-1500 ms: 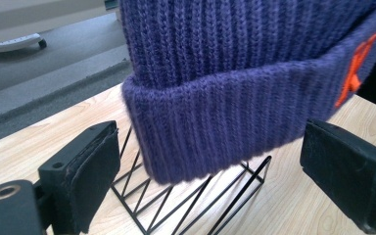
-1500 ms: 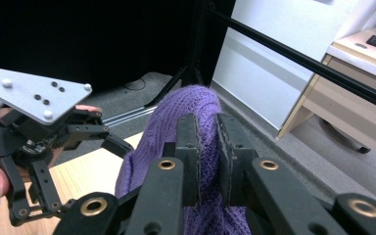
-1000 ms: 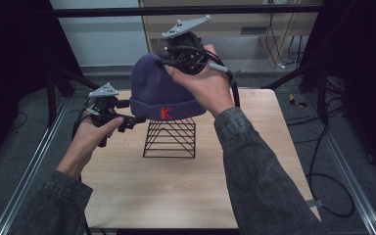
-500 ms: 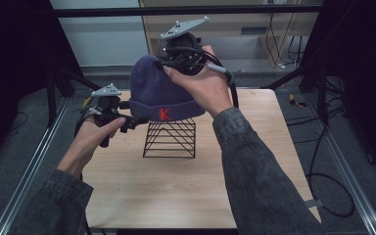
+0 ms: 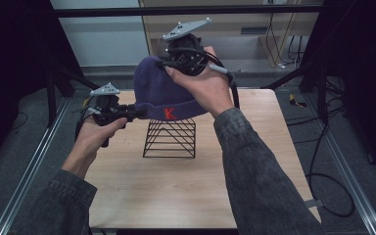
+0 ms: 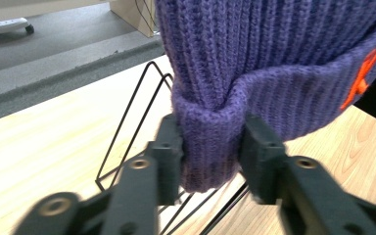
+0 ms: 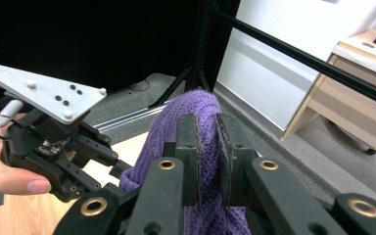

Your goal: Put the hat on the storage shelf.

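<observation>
Beanie (image 5: 164, 93), soft, light knit, should drape and stretch over the rack (image 5: 170, 138); left gripper (image 6: 210, 159) has just closed on its folded cuff, right gripper (image 7: 208, 147) pinches the crown.

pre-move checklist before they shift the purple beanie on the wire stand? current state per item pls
1. Left tool gripping the beanie cuff: ok, jaws have just been closing and now pinch the folded cuff.
2. Right tool gripping the crown: ok, pads clamp a fold of knit.
3. Beanie clear of the wire stand: cannot tell, the cuff hides the stand's top.
4. Stand flat on the table: ok, base sits level on the wood.
5. Cables clear of the stand: ok, the right tool's cable hangs behind the hand.
</observation>
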Action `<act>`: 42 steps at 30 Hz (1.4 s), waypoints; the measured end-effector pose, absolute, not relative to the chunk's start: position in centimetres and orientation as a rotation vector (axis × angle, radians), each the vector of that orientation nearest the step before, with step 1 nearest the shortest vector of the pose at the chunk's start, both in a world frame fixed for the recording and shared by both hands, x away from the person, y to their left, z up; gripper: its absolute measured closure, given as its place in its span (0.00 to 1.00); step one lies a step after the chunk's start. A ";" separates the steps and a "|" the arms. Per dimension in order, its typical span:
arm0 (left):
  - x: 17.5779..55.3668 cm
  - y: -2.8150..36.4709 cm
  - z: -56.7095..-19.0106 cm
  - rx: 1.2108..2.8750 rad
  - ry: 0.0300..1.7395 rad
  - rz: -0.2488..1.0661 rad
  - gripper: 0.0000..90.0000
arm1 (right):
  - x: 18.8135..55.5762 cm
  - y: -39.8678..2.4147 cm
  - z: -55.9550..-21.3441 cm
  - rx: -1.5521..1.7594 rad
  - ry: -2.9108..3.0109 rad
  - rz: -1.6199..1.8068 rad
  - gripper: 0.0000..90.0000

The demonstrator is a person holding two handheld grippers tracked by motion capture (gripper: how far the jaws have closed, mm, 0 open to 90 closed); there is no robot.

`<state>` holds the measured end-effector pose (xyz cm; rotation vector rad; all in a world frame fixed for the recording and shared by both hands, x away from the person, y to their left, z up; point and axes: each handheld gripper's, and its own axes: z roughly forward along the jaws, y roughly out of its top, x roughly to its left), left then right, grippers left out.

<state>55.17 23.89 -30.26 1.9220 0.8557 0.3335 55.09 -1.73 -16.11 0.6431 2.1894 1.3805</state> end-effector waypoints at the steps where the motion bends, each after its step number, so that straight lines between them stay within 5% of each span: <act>1: 55.2 23.9 -30.3 1.922 0.856 0.334 0.76 | 55.1 -1.7 -16.1 0.643 2.189 1.380 0.90; 11: 54.7 23.6 -29.3 1.925 0.877 0.467 0.80 | 56.1 -2.7 -16.6 0.683 2.164 1.375 0.90; 42: 55.2 24.1 -31.3 2.003 0.911 0.498 0.80 | 58.4 -3.6 -21.2 0.796 2.239 1.284 0.89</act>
